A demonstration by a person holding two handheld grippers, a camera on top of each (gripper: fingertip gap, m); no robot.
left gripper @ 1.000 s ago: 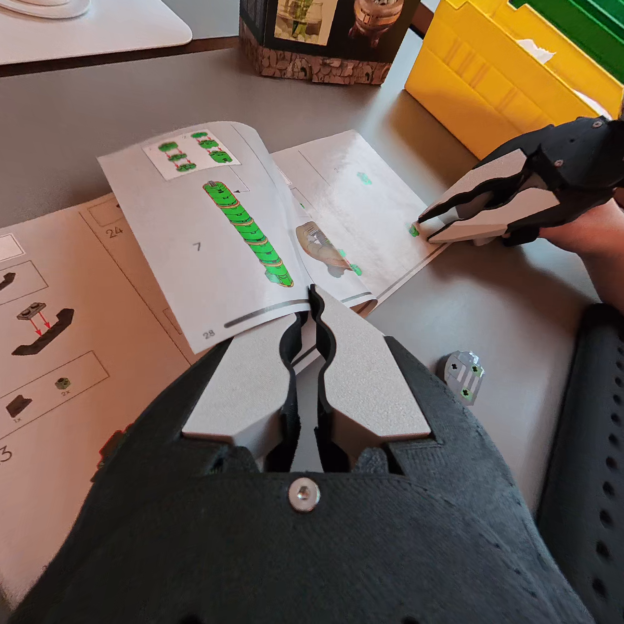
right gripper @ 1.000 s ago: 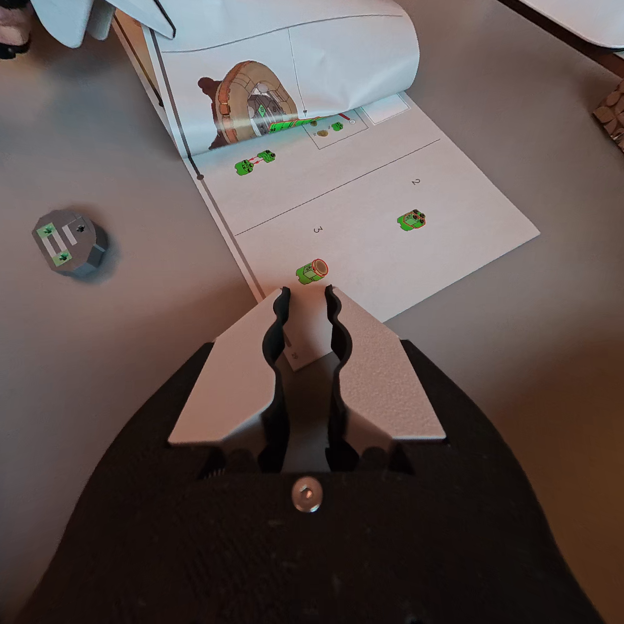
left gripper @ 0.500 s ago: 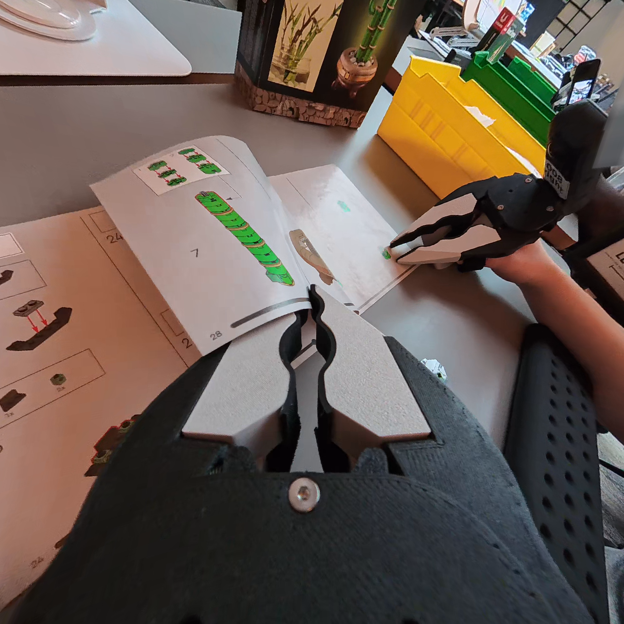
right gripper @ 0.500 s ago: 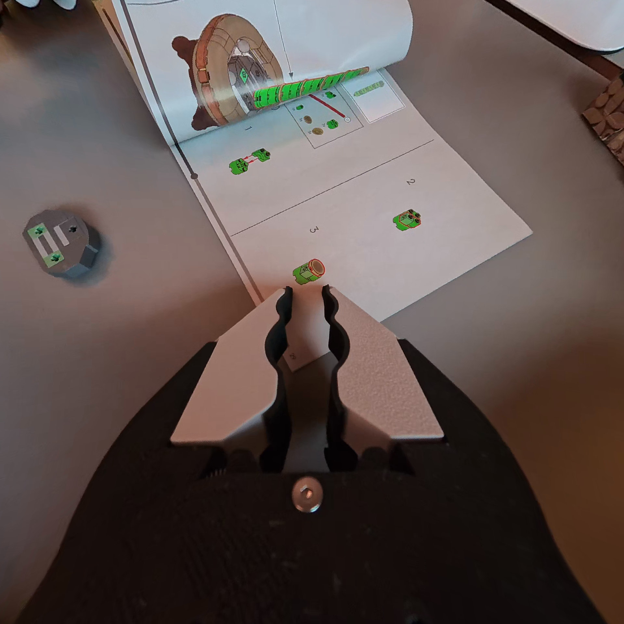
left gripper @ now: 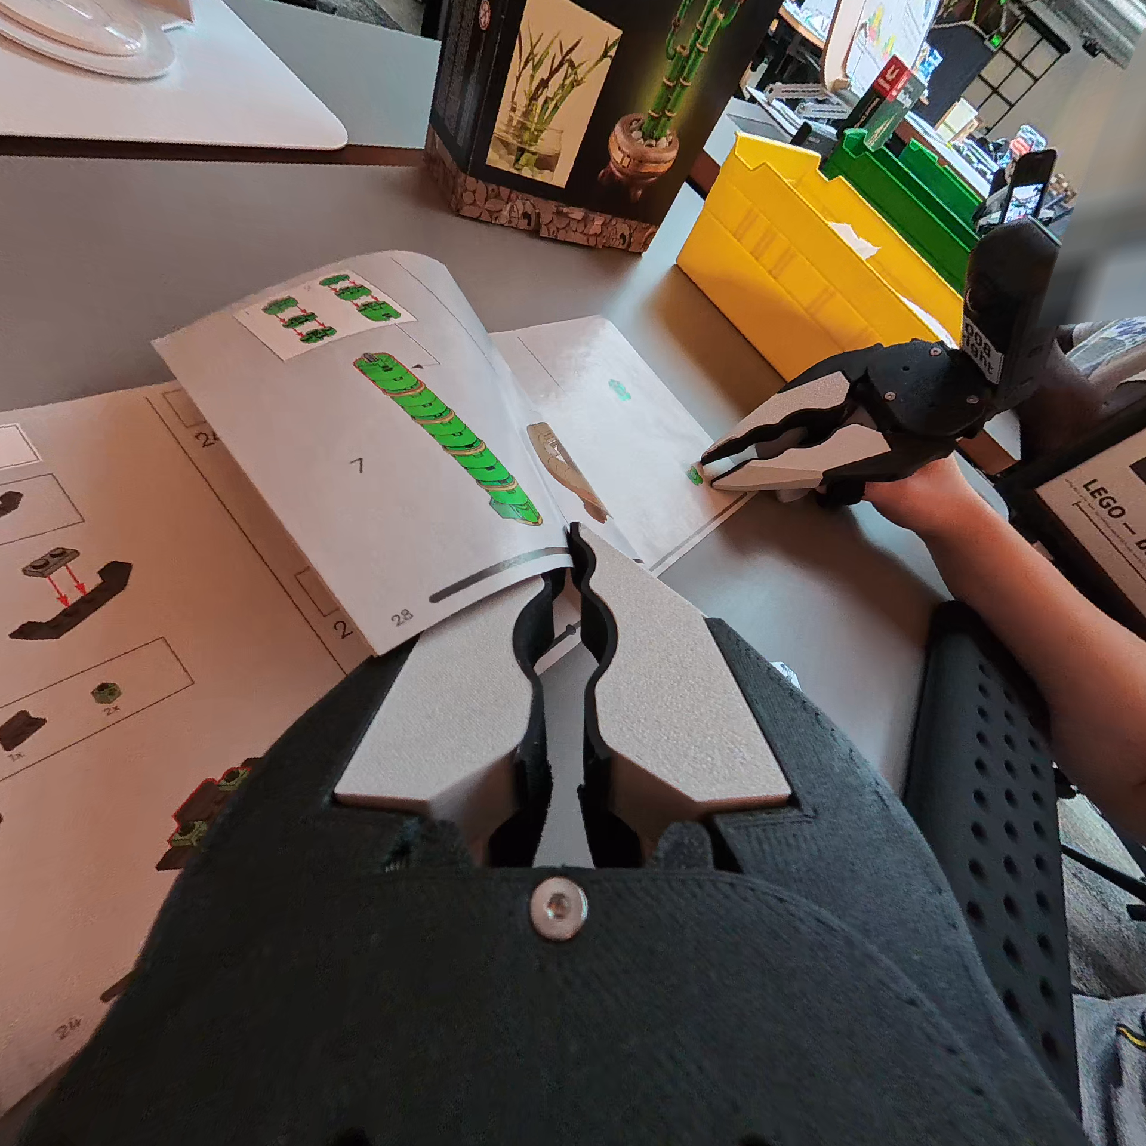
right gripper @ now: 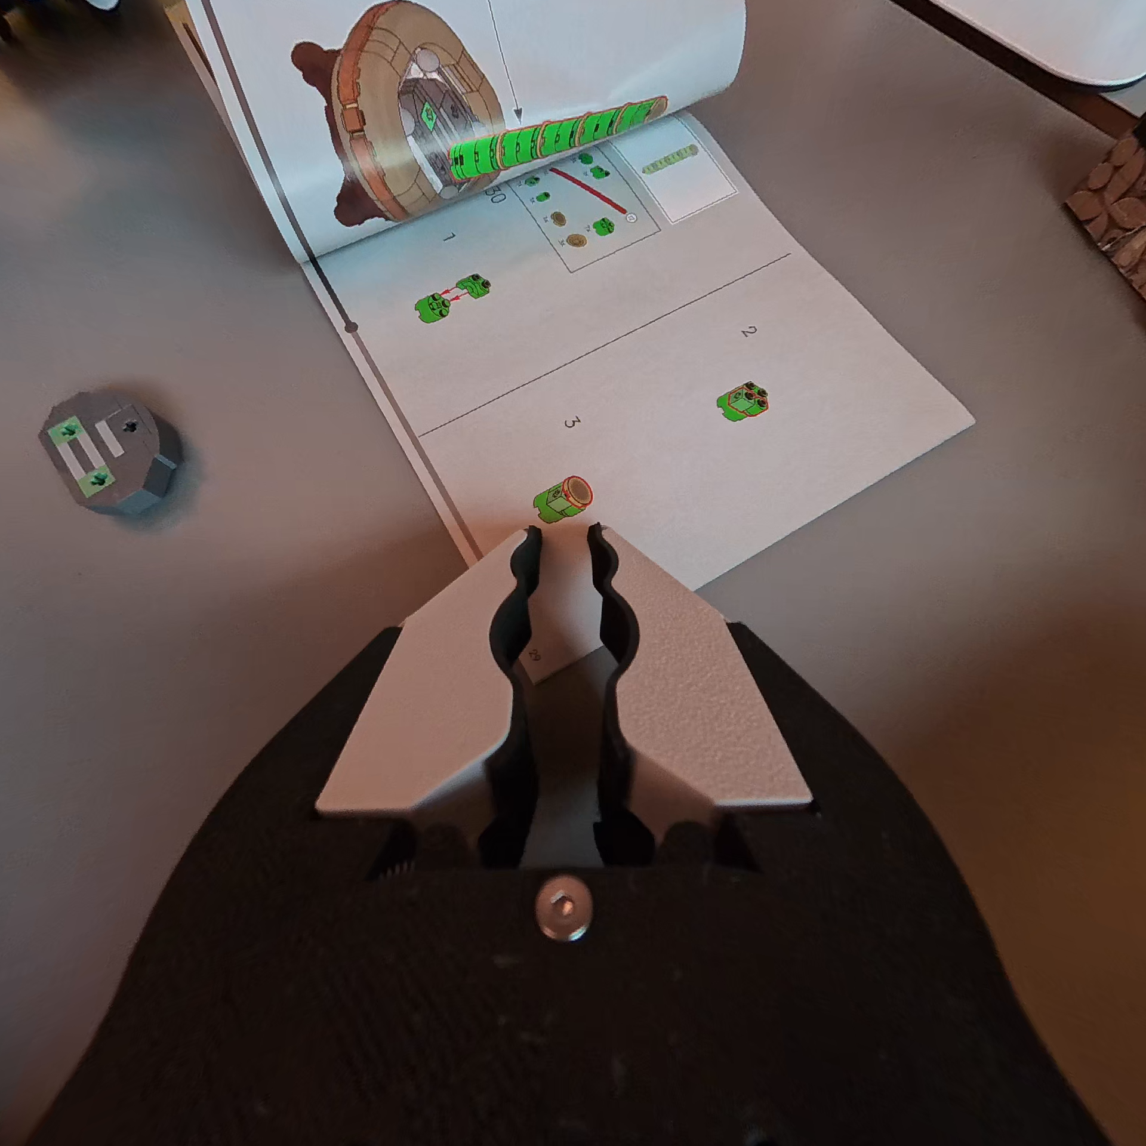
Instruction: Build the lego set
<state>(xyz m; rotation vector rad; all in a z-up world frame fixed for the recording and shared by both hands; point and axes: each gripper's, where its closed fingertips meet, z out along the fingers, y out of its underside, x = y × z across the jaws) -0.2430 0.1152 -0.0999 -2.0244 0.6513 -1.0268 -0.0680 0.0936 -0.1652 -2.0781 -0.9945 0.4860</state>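
The instruction booklet [left gripper: 111, 508] lies open on the grey table. My left gripper [left gripper: 572, 541] is shut on the lower edge of one page [left gripper: 347, 471] and holds it lifted and curled. My right gripper [right gripper: 563, 532] is slightly open and holds nothing; its tips rest on the near corner of the right-hand page [right gripper: 682, 372]. It also shows in the left wrist view [left gripper: 710, 466]. The curled page [right gripper: 496, 56] arches over the far part of that page. A small grey octagonal lego assembly [right gripper: 111, 453] with green and white tiles sits on the table, left of the booklet.
The lego box [left gripper: 558, 111] stands at the back. A yellow bin [left gripper: 806, 279] and a green bin [left gripper: 899, 180] stand at the back right. A white pad [left gripper: 155, 93] lies at the back left. A black perforated chair [left gripper: 992, 806] and a person's forearm [left gripper: 1054, 589] are at right. One gripper's finger ends stand about 20 cm off the other's.
The left gripper has lifted and drawn the page farther over, uncovering more of the page beneath. The right gripper has stayed on the page corner.
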